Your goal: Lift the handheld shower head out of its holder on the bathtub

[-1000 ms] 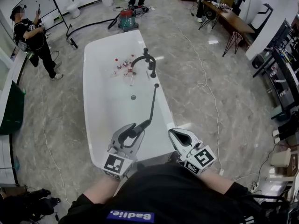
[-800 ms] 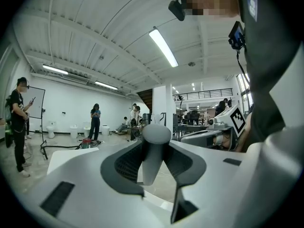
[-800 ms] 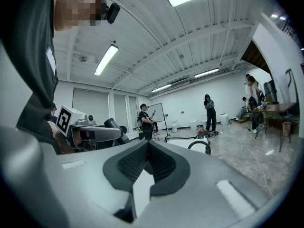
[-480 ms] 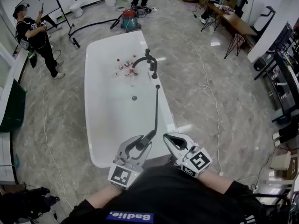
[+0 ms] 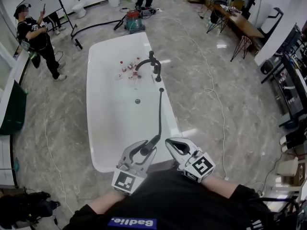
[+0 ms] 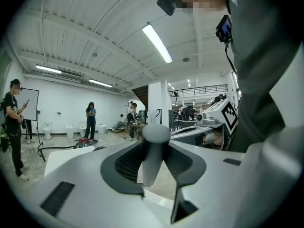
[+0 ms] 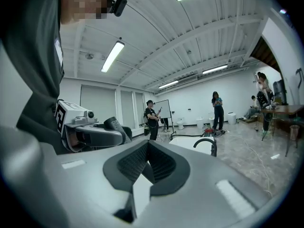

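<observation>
The black handheld shower head (image 5: 149,144) is off the white bathtub (image 5: 96,128), held over its near end. My left gripper (image 5: 144,148) is shut on its handle, whose rounded grey end (image 6: 154,146) stands between the pads in the left gripper view. Its black hose (image 5: 159,114) runs straight up to a small black fitting (image 5: 161,89) on the tub's right rim. Just right of it, my right gripper (image 5: 175,146) is shut with nothing in it; its ribbed pads (image 7: 142,163) meet. The right gripper view shows the left gripper (image 7: 90,132) with the handle (image 7: 115,124).
A black tub faucet (image 5: 152,63) stands on the right rim, with several small bottles (image 5: 127,68) and a drain (image 5: 137,100) inside the tub. Cables (image 5: 216,104) trail over the marble floor. A person (image 5: 36,40) stands far left near a whiteboard, and a red vacuum (image 5: 133,20) sits beyond the tub.
My left gripper has carried the shower head to the right and nearer my body, pulling the hose straighter. The right gripper has shifted slightly left, toward the left one.
</observation>
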`<state>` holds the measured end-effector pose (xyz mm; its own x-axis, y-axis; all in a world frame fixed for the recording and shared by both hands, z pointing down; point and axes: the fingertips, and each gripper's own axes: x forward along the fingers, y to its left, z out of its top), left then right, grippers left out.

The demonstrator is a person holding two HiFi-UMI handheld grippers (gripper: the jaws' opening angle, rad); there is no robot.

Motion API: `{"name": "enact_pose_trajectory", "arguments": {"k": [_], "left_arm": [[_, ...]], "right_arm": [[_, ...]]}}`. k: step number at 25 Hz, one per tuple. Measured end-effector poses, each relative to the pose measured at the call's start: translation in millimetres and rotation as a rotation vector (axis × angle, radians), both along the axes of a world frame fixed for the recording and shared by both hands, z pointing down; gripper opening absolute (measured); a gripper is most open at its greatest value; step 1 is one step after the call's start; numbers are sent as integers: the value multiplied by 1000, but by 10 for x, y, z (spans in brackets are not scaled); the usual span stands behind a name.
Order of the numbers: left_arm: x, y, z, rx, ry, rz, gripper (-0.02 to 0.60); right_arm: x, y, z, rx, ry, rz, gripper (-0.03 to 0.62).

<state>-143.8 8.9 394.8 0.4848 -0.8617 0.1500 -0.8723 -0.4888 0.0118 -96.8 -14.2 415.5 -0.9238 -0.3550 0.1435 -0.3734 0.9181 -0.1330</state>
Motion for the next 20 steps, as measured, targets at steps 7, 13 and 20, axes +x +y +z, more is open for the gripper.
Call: {"name": "enact_pose_trajectory", "arguments": {"k": [7, 13, 20], "left_arm": [[-6, -3, -33, 4, -4, -2, 137], [7, -32, -5, 7, -5, 4, 137], [80, -31, 16, 14, -13, 13, 137]], "right_arm": [[-11, -1, -27, -1, -11, 0, 2], [3, -41, 14, 0, -18, 11, 0], [67, -32, 21, 9, -16, 10, 0]]}}
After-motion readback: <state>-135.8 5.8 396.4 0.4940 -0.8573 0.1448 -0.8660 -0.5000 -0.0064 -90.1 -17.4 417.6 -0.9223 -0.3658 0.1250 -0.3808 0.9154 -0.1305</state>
